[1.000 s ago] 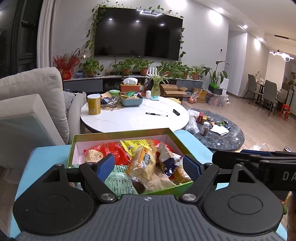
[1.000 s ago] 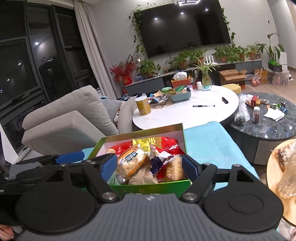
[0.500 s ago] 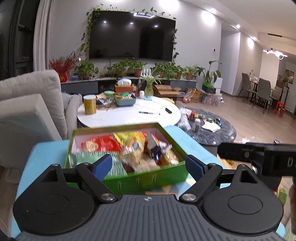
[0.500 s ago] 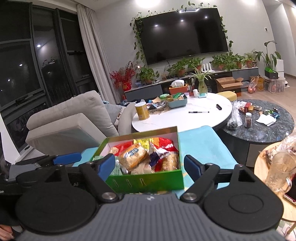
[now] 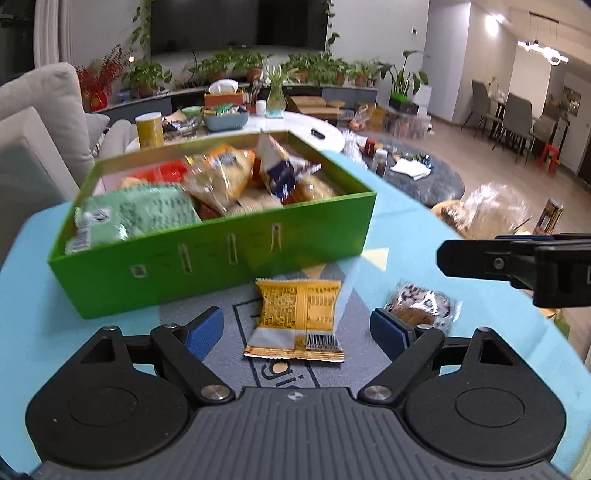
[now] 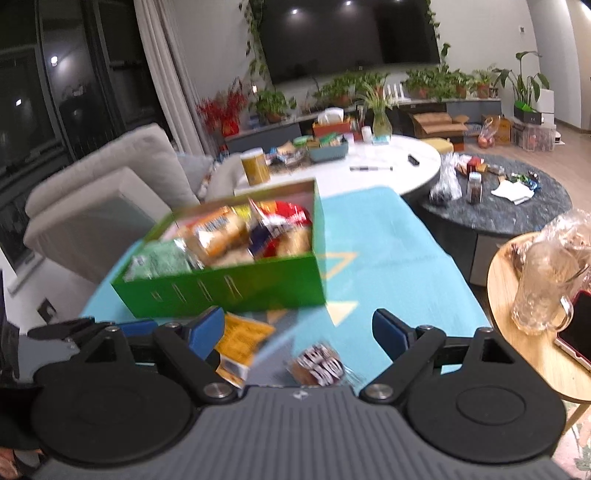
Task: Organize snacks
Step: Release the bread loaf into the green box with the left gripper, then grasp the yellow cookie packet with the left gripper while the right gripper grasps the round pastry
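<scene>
While the yellow snack packet (image 5: 298,320) lies flat on the blue table (image 5: 424,221) just before the full green box (image 5: 221,254), the left gripper (image 5: 297,330) hangs over it, fingers wide, empty; the right gripper (image 6: 298,328) likewise gapes above a dark-wrapped snack (image 6: 317,363).

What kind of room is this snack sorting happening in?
Most likely a home living room: a large black wall-mounted television hangs above a row of potted green plants, a light grey upholstered sofa sits beside a round white coffee table, and grey dining chairs stand farther back.
</scene>
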A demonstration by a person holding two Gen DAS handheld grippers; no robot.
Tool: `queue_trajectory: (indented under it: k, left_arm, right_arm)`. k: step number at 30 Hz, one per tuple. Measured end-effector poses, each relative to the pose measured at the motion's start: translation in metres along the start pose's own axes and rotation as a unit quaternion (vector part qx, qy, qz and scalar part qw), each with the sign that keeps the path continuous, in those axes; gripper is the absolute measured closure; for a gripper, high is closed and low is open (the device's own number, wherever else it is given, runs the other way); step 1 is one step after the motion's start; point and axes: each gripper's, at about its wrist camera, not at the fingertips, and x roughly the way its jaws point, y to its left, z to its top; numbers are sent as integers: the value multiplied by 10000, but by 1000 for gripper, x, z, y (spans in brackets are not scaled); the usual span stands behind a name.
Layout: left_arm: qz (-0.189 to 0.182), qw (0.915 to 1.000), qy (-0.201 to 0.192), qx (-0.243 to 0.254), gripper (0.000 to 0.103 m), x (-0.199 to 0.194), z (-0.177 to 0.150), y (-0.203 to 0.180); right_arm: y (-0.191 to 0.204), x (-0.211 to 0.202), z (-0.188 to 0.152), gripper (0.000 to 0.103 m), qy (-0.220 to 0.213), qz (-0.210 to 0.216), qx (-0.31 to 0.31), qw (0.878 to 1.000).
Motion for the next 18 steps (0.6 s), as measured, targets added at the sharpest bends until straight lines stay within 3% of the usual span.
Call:
queue_trajectory:
  k: [9,18]
  left_arm:
    - [7,9997,231,-57,18,33,0,-4]
    - [172,9996,215,30,22,46,1,-6]
  right_arm:
    - [-18,22,-14,25,409,-88,-311,9986]
    - [-10,32,-23,25,572,-26,-1179,9914]
